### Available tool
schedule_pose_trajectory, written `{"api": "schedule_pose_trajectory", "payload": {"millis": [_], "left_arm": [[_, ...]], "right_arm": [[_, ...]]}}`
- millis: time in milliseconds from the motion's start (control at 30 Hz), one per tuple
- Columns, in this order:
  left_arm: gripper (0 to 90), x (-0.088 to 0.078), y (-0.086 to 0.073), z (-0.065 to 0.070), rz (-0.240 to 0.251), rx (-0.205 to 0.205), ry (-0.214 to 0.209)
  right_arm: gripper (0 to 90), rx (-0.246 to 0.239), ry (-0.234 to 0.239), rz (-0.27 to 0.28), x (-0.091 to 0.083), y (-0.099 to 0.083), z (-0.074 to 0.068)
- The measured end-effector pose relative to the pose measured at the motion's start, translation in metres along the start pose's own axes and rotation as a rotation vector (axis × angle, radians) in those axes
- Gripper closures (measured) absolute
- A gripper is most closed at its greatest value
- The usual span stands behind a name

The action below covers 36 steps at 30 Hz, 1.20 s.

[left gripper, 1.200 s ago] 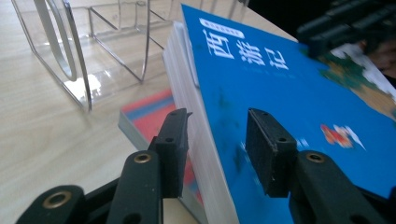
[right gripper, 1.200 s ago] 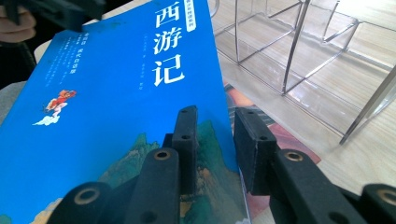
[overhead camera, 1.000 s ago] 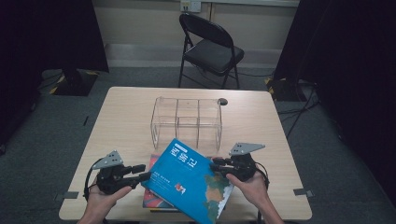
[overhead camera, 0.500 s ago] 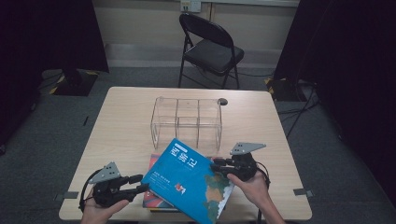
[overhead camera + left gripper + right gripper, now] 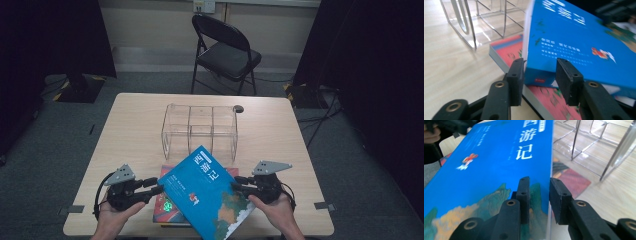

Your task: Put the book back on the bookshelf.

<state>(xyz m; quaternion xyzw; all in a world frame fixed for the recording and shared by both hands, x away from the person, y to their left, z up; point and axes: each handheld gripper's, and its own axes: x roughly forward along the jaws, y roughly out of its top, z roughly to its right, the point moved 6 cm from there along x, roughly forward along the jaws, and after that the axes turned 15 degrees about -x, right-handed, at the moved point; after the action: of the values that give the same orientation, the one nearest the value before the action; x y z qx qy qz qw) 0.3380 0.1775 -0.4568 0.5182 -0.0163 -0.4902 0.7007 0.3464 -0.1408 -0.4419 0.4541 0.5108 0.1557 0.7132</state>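
Blue hardcover book, tilted, lies atop a red paperback at the near edge of the pale wooden surface. Right tool is clamped on its spine edge. Left tool has just been closing, jaws part open, straddling the opposite corner, pads not pressing yet. Best: square up, bite deep. Clear acrylic divider rack stands close behind; open room left and right.

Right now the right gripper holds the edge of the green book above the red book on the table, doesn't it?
Not quite: the book is blue, not green, as the right gripper view shows. The right gripper does hold its edge, above the red book on the table.
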Motion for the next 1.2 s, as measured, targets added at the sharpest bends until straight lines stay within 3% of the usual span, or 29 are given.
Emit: {"api": "schedule_pose_trajectory", "payload": {"millis": [67,100,233,333,400,433,533,567,700,800,900,1033,1133,1167,1200], "left_arm": [[59.9,0.007,0.006,-0.002,0.004,-0.019,0.007],[60.5,0.011,0.009,-0.003,0.009,-0.001,0.013],[59.4,0.025,0.02,-0.007,0.015,0.007,0.019],[54.6,0.027,0.022,-0.007,0.026,0.008,0.046],[49.2,0.024,0.016,-0.003,0.013,-0.034,-0.013],[48.9,0.022,0.014,0.0,0.018,-0.034,-0.024],[47.9,0.02,0.011,0.005,0.014,-0.015,-0.03],[46.9,0.02,0.011,0.008,0.02,-0.046,-0.037],[45.4,0.024,0.01,0.011,0.013,-0.056,-0.068],[44.0,0.03,0.006,0.015,-0.004,-0.046,-0.08],[47.2,0.03,0.008,0.014,-0.01,-0.049,-0.082],[48.8,0.036,0.012,0.013,-0.01,-0.053,-0.082],[46.7,0.043,0.017,0.014,-0.026,-0.035,-0.082],[44.1,0.048,0.02,0.018,-0.041,0.001,-0.065],[41.1,0.048,0.02,0.018,-0.041,0.001,-0.065]], "right_arm": [[70.5,-0.005,-0.001,-0.004,-0.006,-0.003,-0.004],[70.5,-0.001,0.004,-0.005,-0.008,-0.005,-0.005],[70.5,-0.004,0.015,-0.011,-0.017,-0.01,-0.012],[70.1,0.007,0.027,-0.014,-0.02,-0.011,-0.014],[62.1,0.0,0.01,-0.027,-0.02,-0.009,-0.014],[60.9,0.001,-0.004,-0.02,-0.019,-0.006,-0.012],[61.6,-0.012,0.005,-0.009,-0.014,-0.001,-0.007],[58.4,-0.01,-0.003,-0.007,-0.005,0.004,0.003],[58.0,0.011,-0.006,0.031,0.012,0.014,0.017],[61.5,0.022,0.002,0.033,0.018,0.014,0.018],[62.2,0.061,0.002,0.035,0.018,0.009,0.014],[62.0,0.049,-0.029,0.01,0.011,0.006,0.005],[61.9,0.053,-0.037,0.006,0.006,0.004,-0.001],[61.8,0.054,-0.04,0.007,0.001,0.001,-0.008],[61.8,0.054,-0.04,0.007,0.001,0.001,-0.008]]}}
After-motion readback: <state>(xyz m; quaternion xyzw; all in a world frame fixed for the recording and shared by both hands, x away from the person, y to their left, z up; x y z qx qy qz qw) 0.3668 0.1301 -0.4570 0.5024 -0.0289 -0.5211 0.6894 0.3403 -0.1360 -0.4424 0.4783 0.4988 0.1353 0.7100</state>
